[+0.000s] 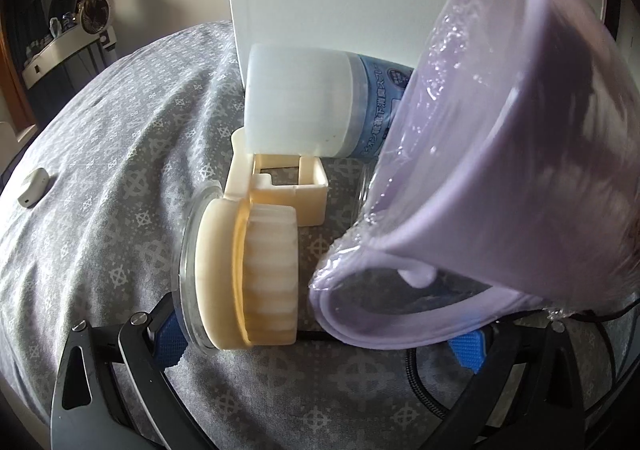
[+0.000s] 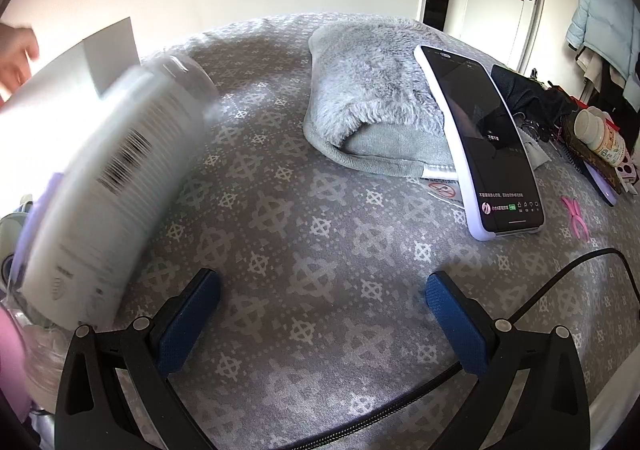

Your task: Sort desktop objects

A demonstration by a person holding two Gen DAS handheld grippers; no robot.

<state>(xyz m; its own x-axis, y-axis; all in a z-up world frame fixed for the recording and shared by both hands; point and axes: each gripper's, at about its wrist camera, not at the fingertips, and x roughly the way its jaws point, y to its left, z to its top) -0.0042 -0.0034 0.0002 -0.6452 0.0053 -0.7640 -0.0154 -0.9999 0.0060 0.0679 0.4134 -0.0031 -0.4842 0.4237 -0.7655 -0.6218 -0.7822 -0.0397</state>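
Note:
In the left wrist view a lilac plastic tub (image 1: 520, 153), wrapped in clear film, tilts on its side close in front of my left gripper (image 1: 324, 346), whose blue pads stand wide apart around the objects. A cream ribbed jar lid with clasp (image 1: 244, 274) lies by the left pad. A white bottle with a blue label (image 1: 316, 105) lies beyond, against a white card (image 1: 320, 13). In the right wrist view my right gripper (image 2: 322, 314) is open and empty over the cloth. A blurred white barcoded bottle (image 2: 116, 177) is at the left.
A grey patterned cloth (image 2: 320, 250) covers the surface. A phone (image 2: 484, 137) leans on a grey fluffy pouch (image 2: 368, 89). Pink pliers (image 2: 576, 213), a pill bottle (image 2: 600, 137) and clutter lie at right. A black cable (image 2: 560, 274) runs near the right finger. A small white case (image 1: 34, 185) lies far left.

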